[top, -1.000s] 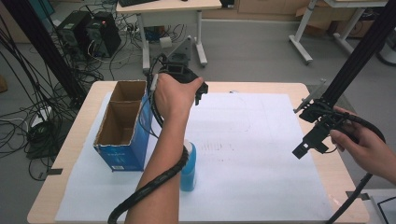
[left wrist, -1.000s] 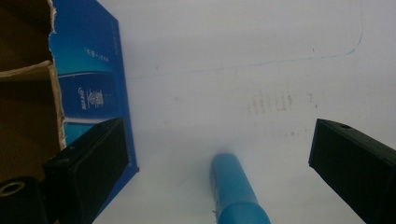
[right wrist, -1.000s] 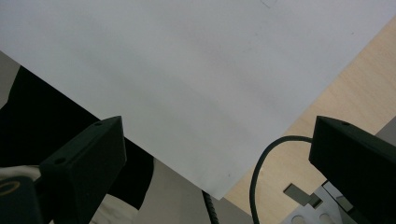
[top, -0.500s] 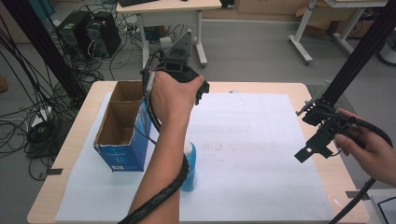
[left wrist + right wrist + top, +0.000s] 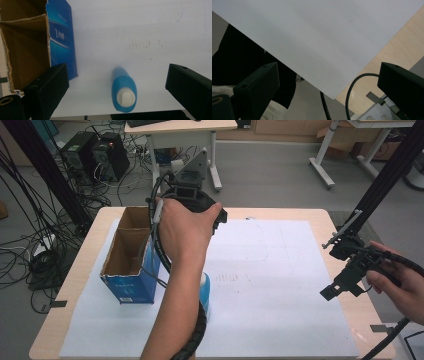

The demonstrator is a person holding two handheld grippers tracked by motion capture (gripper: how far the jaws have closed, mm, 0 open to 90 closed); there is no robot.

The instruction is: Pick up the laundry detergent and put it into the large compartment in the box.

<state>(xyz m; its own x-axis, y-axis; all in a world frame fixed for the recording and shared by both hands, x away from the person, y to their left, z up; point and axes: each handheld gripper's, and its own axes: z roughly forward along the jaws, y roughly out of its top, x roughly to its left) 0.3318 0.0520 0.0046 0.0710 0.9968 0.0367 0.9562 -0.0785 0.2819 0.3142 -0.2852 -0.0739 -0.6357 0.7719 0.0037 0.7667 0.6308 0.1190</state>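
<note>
White paper (image 5: 280, 285) covers most of the pale wooden table (image 5: 70, 285), and on it stand an open blue cardboard box with a brown inside (image 5: 131, 270) and, just beside the box's right wall, a blue plastic bottle with a white cap (image 5: 124, 91) lying on its side. The left gripper (image 5: 117, 82) hangs above that bottle with its jaws spread wide and nothing between them; in the left gripper view the bottle lies between the two black jaws, cap end toward the camera. The right gripper (image 5: 329, 82) is held well apart at the table's right edge, jaws likewise wide and empty, looking down at the paper's corner (it seems to have no part in this step). By my reading the work has barely begun: the bottle is not yet grasped, and the box looks empty as far as its inside shows, so closing on the bottle, lifting it and presumably placing it in the box all remain.
</note>
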